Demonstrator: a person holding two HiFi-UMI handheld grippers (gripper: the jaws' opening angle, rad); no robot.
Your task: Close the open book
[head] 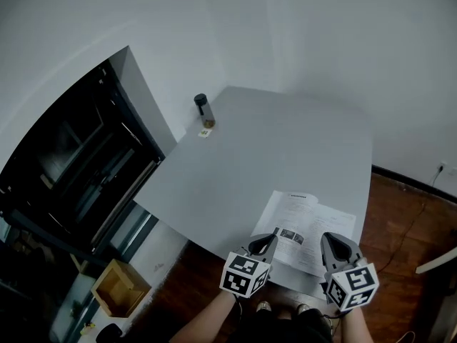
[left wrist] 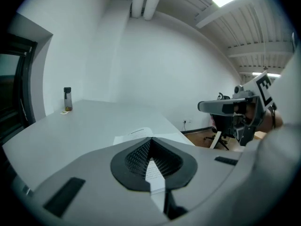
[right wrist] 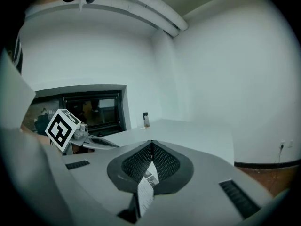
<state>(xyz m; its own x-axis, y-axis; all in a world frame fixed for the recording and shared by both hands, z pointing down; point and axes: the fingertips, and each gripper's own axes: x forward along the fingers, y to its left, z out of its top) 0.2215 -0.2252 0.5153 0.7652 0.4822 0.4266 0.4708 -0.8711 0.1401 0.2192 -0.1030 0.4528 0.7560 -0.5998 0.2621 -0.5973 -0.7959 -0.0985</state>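
White printed paper shows between both pairs of fingers, so the closing has to be done by leading a leaf, not by pushing. The open book [head: 308,222] lies flat at the near edge of the grey counter [head: 285,141], spine running away from the person, well apart from the small bottle [head: 204,111] at the far corner.

The left gripper [head: 268,243] sits at the near corner of the left-hand page, and the right gripper [head: 330,243] at the near edge of the right-hand page. In the left gripper view the dark ribbed fingers [left wrist: 136,159] meet at their tips with a strip of page [left wrist: 153,171] pinched between them. The right gripper view shows the same: fingers [right wrist: 131,166] closed on a printed leaf [right wrist: 145,188] that juts back toward the camera. How many leaves each one holds I cannot tell.

To do it well, I judge that only one side should travel. One gripper should lift its half and carry it in an arc about the spine, rising before it crosses, so the paper is not dragged or creased. The other should let go, or merely steady its half. Thin pages tear at a pinch point, so the pull should stay gentle and along the sheet. With the book so close to the counter's edge, any tug toward the person could slide it off.
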